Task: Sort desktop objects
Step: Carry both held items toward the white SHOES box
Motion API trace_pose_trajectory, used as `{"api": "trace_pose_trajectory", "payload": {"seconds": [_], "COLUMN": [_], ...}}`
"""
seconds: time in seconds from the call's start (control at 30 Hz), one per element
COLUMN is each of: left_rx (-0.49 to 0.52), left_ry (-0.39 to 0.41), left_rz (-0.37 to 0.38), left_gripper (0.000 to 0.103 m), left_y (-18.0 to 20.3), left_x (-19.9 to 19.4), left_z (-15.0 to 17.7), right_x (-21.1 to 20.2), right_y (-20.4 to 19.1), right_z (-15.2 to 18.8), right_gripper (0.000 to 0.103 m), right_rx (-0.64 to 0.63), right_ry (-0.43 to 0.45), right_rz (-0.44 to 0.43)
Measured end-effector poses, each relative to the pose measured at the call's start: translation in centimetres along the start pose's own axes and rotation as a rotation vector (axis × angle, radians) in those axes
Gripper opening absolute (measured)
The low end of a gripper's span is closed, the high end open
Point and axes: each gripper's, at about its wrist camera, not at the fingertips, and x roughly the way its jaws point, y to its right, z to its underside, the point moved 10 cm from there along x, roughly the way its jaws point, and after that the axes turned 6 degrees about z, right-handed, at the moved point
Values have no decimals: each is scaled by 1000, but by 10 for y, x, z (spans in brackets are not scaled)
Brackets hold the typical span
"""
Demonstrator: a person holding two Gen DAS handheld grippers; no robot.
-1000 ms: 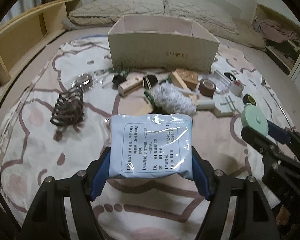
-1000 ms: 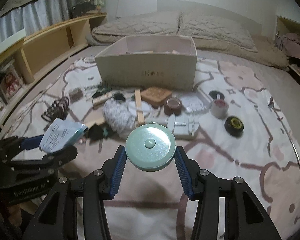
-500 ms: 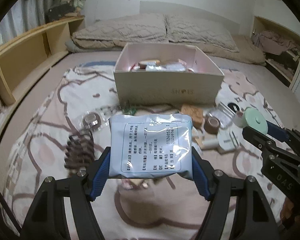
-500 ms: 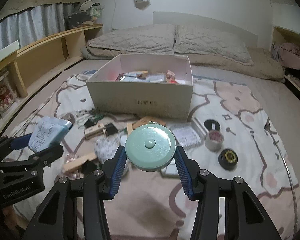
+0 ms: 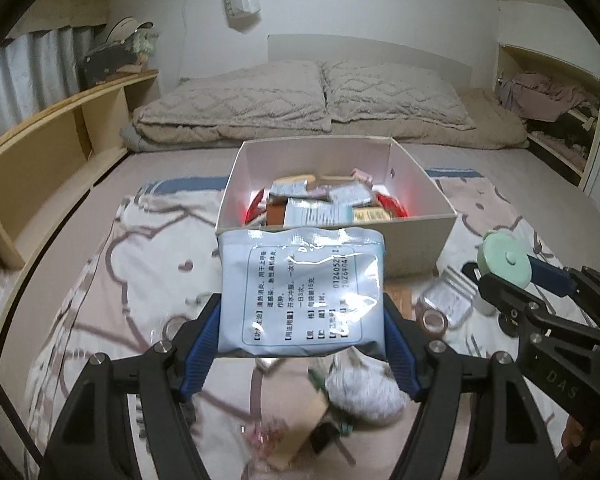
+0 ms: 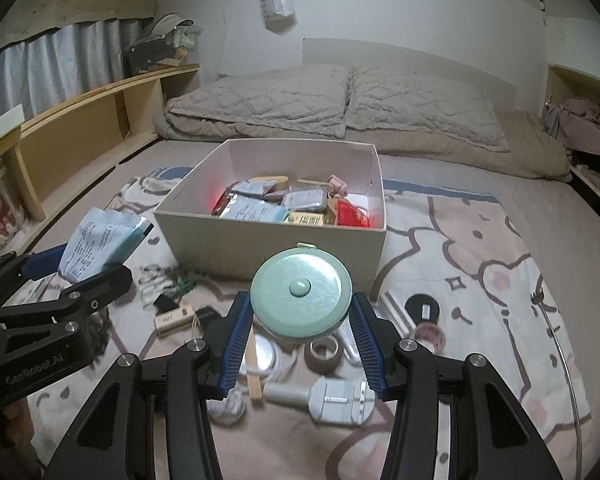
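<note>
My left gripper (image 5: 300,340) is shut on a pale blue printed packet (image 5: 300,292), held in the air in front of the white box (image 5: 420,240). The packet also shows in the right wrist view (image 6: 96,244). My right gripper (image 6: 300,336) is shut on a round mint-green tape measure (image 6: 300,296), also seen in the left wrist view (image 5: 504,260). The box (image 6: 268,244) stands on the bed just ahead and holds several packets. Both grippers are raised above the loose objects on the blanket.
On the patterned blanket (image 6: 480,248) lie tape rolls (image 6: 324,354), a grey handled tool (image 6: 332,398), a wooden stick (image 6: 254,364), a black disc (image 6: 422,308), a fluffy grey item (image 5: 360,388). Pillows (image 6: 340,104) lie behind the box, wooden shelves (image 6: 80,136) on the left.
Both grippers have risen and moved forward toward the box with their loads. The box's inside has come into view and the loose objects now lie below the fingers.
</note>
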Motion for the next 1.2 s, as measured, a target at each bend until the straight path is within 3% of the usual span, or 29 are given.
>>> {"api": "trace_pose_trajectory", "payload": {"seconds": [0.8,1.2], "left_rx": [-14,-82], "left_ry": [45,45], "left_rz": [-26,-12], "left_gripper": [73,73], "left_y": [-28,-54], "left_x": [68,99], "left_z": [-99,-139], "right_x": [62,92], "right_y": [18,28], "right_z": [-94,-138], "right_gripper": [50,50], "right_rx": [-4,6], "right_ry": [60,58], "right_rz": [-4,-32]}}
